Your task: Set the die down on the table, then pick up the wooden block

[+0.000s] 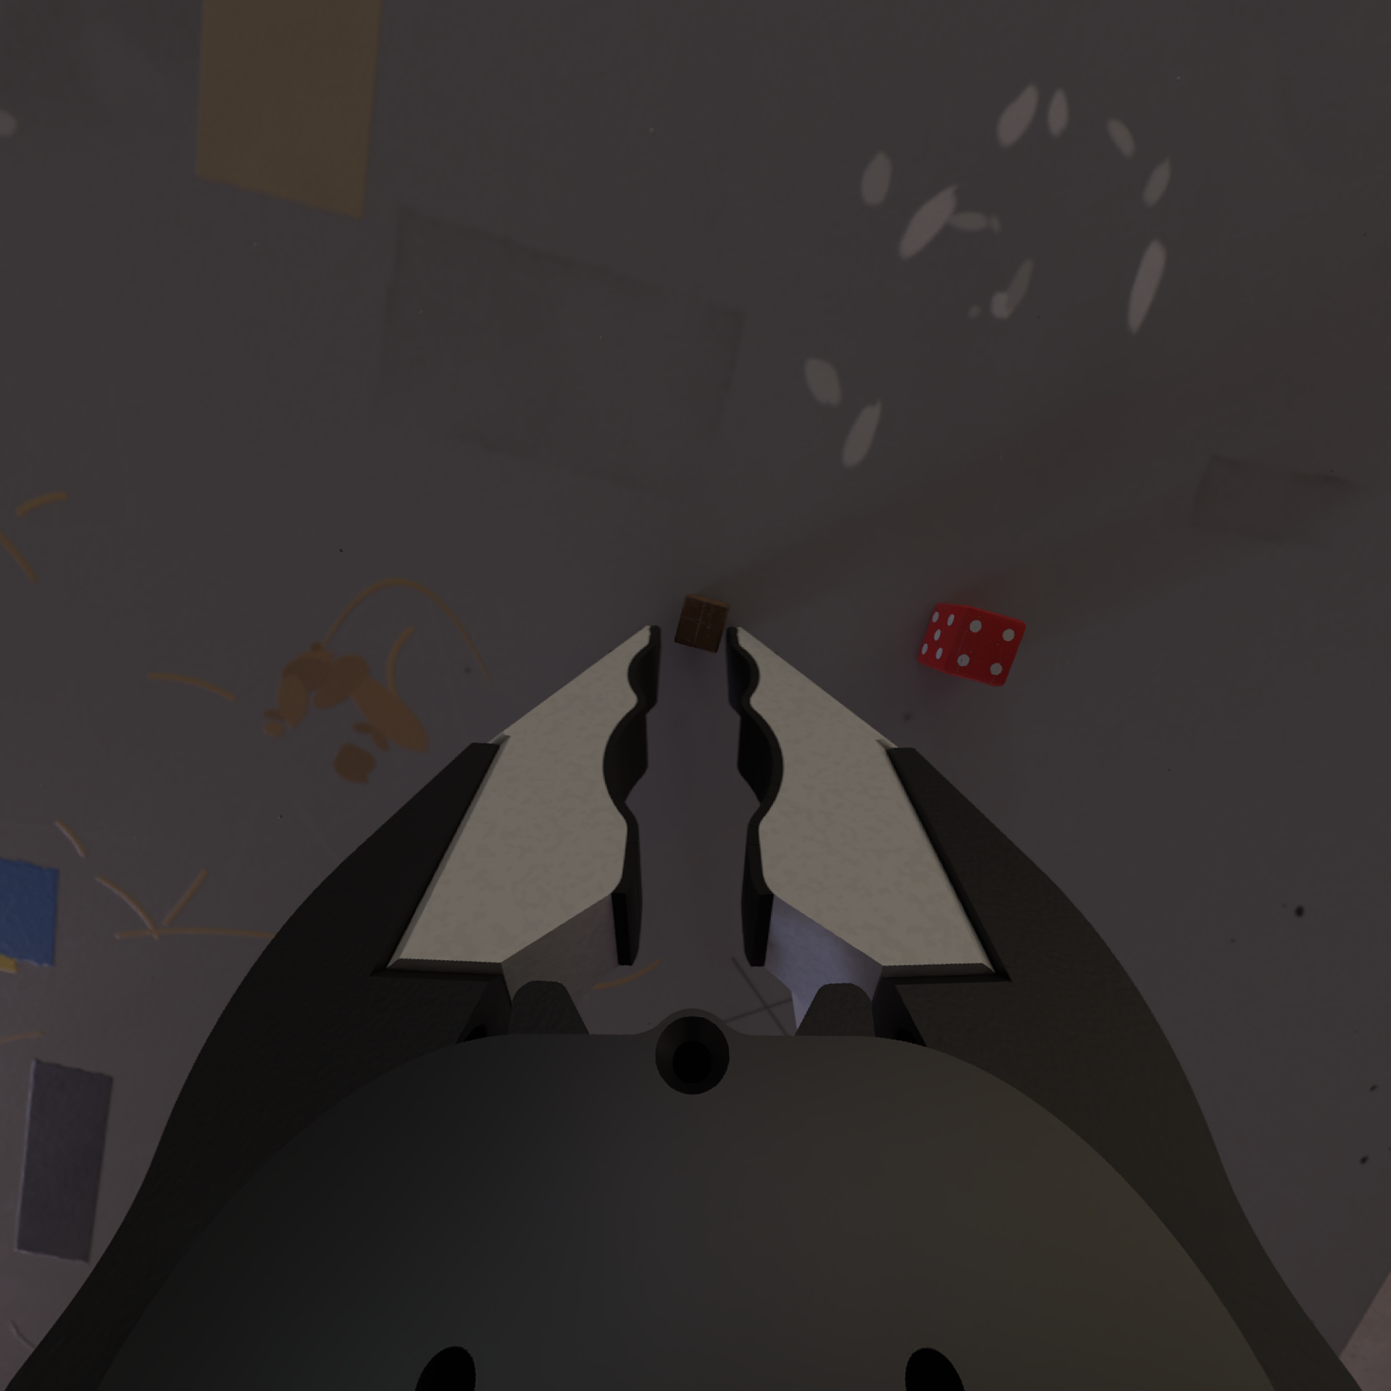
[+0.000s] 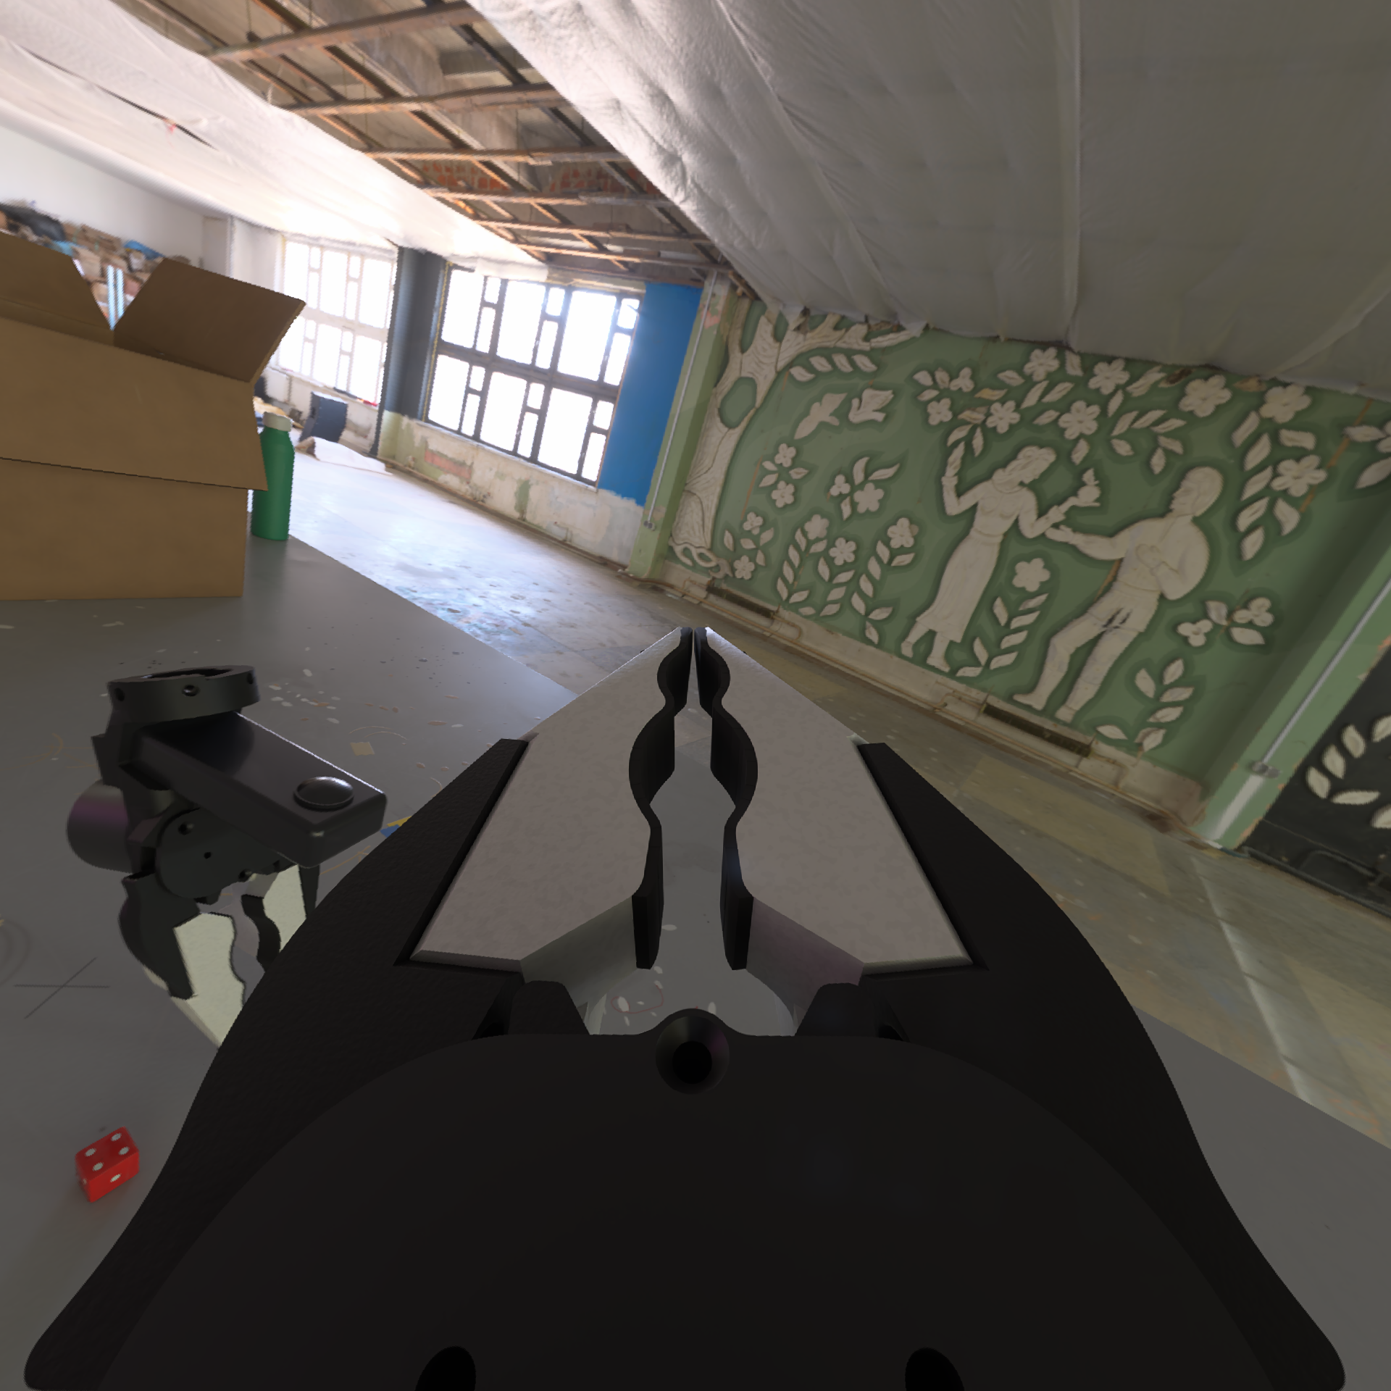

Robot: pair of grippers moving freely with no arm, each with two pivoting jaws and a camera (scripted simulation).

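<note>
In the left wrist view a small brown wooden block (image 1: 701, 623) lies on the grey table (image 1: 527, 451), just beyond the tips of my left gripper (image 1: 692, 638). That gripper is open and empty, pointing down over the block. The red die (image 1: 971, 644) rests on the table to the right of the block; it also shows in the right wrist view (image 2: 107, 1163) at lower left. My right gripper (image 2: 692, 634) is shut on nothing, pointing out past the table edge. The left gripper also shows in the right wrist view (image 2: 218, 926), hanging over the table.
An open cardboard box (image 2: 128, 451) and a green bottle (image 2: 272, 482) stand at the far left of the table (image 2: 339, 677). Paint marks and tape patches (image 1: 30, 911) dot the tabletop. The table edge runs diagonally beside the right gripper.
</note>
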